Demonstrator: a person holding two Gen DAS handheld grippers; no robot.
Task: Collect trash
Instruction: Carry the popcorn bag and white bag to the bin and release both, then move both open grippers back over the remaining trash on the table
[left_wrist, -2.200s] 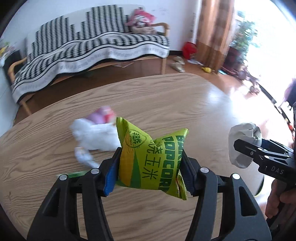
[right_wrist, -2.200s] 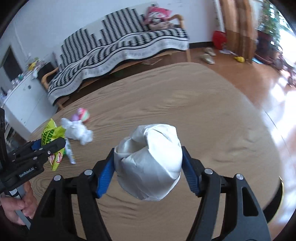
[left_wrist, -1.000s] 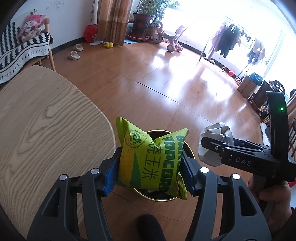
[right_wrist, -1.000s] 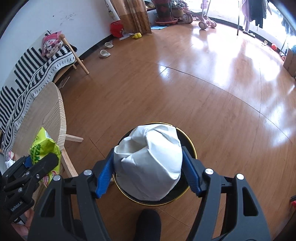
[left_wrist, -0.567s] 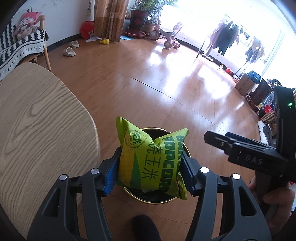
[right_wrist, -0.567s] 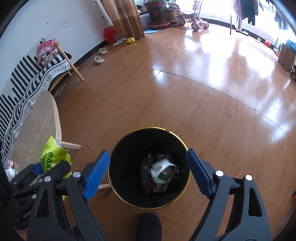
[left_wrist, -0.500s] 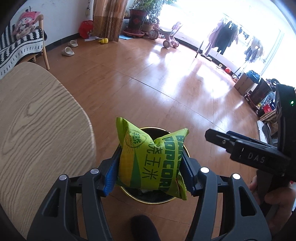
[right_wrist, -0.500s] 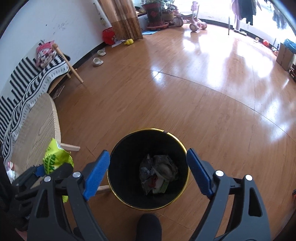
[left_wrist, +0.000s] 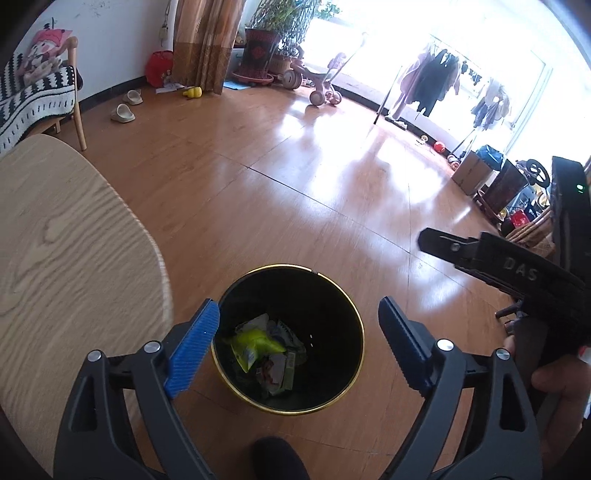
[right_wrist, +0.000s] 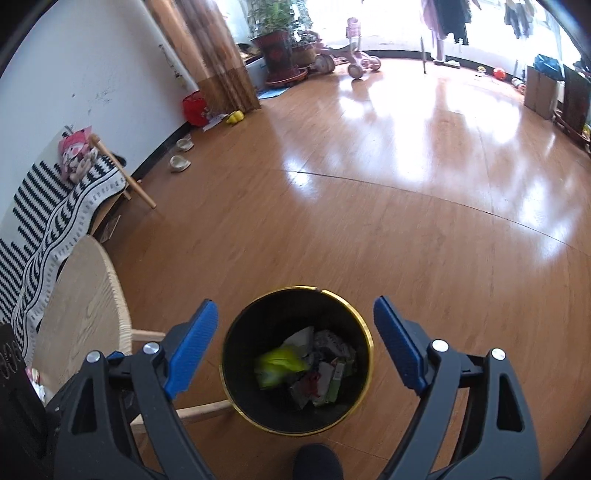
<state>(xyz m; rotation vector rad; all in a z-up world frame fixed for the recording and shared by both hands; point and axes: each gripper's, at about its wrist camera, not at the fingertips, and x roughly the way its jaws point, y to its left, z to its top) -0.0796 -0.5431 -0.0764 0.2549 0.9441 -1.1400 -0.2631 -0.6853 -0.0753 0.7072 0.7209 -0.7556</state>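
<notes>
A black trash bin with a gold rim (left_wrist: 288, 266) stands on the wooden floor right below both grippers. The green popcorn bag (left_wrist: 255, 341) lies inside it on other wrappers. My left gripper (left_wrist: 298, 306) hangs over the bin with its jaws opening and nothing between them. In the right wrist view my right gripper (right_wrist: 295, 306) stands open over the same bin (right_wrist: 299, 287), empty, with the green bag (right_wrist: 280, 360) and mixed wrappers below. From the left wrist view the right gripper (left_wrist: 428, 238) shows side-on at the right, in a person's hand (left_wrist: 554, 380).
The round wooden table (left_wrist: 55, 240) reaches close to the bin's left side. A dark shoe tip (left_wrist: 273, 458) sits just in front of the bin. A striped sofa (right_wrist: 48, 221) stands beyond the table. Slippers (left_wrist: 123, 110), plants and a tricycle lie far across the floor.
The white paper ball dropped from my right gripper into the bin, then my left gripper opened and the green popcorn bag fell in too. Both grippers stayed over the bin.
</notes>
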